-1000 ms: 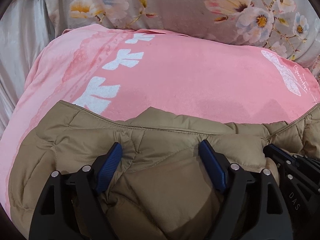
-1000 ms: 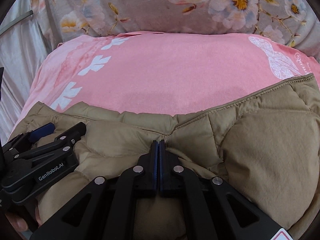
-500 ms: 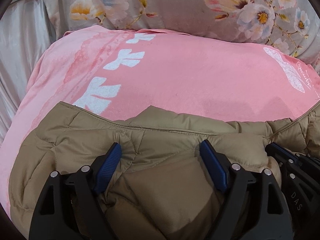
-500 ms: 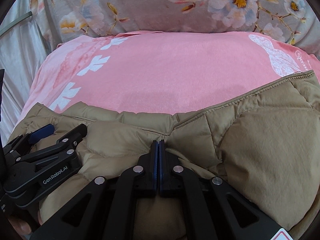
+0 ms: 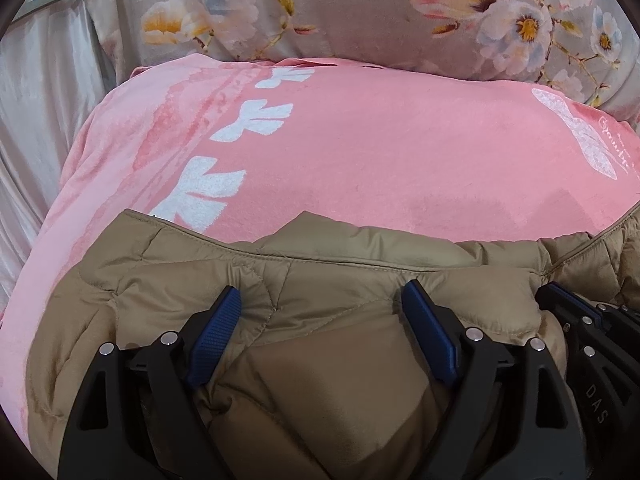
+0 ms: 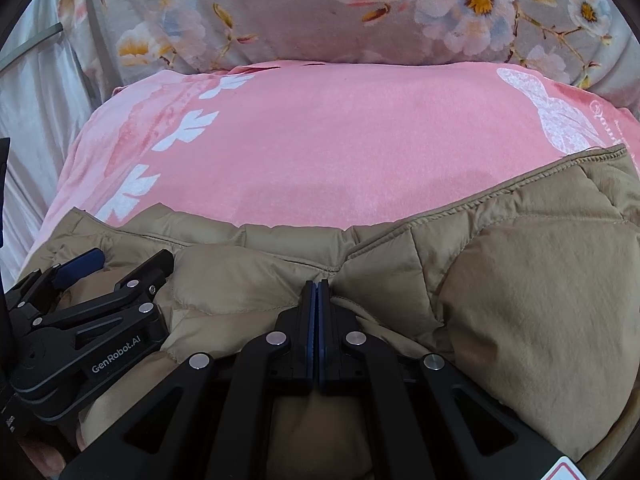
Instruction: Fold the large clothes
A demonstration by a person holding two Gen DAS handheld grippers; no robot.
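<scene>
A tan quilted puffer jacket (image 5: 328, 360) lies bunched on a pink blanket (image 5: 380, 152), filling the near part of both views. My left gripper (image 5: 320, 290) stands open over it, and the blue pads (image 5: 216, 332) flank a puffy fold without pressing it. The right wrist view shows the jacket (image 6: 540, 300) with my left gripper (image 6: 124, 262) at the left. My right gripper (image 6: 318, 284) is shut, its tips resting on a seam where creases gather. I see no fabric between its pads. Its tip (image 5: 560, 296) also shows at the right of the left wrist view.
The pink blanket (image 6: 340, 140) has white leaf prints and covers the bed. A grey floral quilt (image 5: 360, 12) lies bunched along the far side. Pale satin fabric (image 5: 40, 112) hangs at the left edge.
</scene>
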